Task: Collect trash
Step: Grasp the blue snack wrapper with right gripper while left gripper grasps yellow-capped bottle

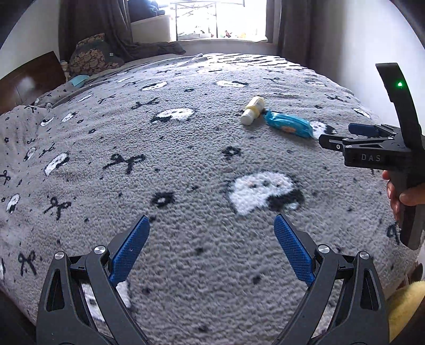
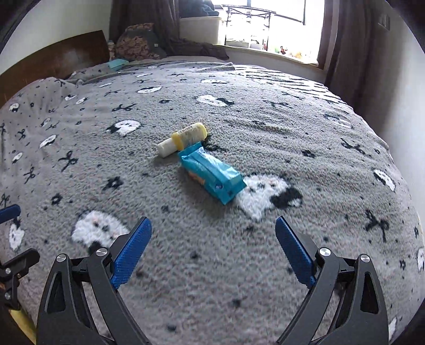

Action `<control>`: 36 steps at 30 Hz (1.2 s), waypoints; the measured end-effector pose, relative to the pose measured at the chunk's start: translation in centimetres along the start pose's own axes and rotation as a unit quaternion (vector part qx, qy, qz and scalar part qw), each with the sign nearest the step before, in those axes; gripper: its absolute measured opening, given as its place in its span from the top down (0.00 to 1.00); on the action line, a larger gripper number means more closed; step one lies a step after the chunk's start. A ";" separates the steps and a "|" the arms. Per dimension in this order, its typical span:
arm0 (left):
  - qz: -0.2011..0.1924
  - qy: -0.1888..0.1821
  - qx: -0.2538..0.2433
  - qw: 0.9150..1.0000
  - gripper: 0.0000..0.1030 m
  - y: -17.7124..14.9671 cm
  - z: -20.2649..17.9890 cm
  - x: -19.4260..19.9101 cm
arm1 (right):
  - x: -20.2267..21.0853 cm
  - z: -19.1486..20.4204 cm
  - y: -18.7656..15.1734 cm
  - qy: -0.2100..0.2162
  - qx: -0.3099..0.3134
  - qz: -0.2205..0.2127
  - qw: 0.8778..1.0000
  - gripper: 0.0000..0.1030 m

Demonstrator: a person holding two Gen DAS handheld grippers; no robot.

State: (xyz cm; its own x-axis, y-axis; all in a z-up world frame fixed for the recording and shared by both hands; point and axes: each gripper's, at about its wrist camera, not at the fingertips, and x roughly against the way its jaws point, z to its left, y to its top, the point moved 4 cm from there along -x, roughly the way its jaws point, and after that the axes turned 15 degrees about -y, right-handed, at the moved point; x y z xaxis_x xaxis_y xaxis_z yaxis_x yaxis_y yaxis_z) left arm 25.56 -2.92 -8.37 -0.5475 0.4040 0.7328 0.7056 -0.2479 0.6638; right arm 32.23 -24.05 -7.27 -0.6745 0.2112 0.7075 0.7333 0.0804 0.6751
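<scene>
Left tongs (image 1: 211, 225): apart, empty, above the bed (image 1: 186, 164)
Right tongs (image 2: 213, 227): apart, empty
Trash: yellow bottle (image 2: 183, 139) touching blue packet (image 2: 212, 176), mid-bed

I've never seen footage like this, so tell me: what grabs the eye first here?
A yellow bottle with a white cap and a blue wipes packet lie touching, mid-bed, on a grey blanket patterned with bows and white animals. Both the left gripper and the right gripper hang open and empty above it. A bright window glows behind.
</scene>
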 end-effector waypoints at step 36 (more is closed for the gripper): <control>0.006 -0.026 -0.025 0.999 0.20 15.1 -1.9 -16.4 | -6.9 -5.1 4.0 0.048 -0.020 0.054 0.997 0.64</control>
State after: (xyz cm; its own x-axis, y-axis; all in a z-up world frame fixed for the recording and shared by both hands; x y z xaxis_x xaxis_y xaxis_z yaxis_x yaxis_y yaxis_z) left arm 44.31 -15.00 -10.11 -0.5134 0.4461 0.7331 0.6884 -0.2959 0.6622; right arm 39.34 -30.11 -8.38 -0.5975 0.1221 0.7925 0.8000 0.0228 0.5996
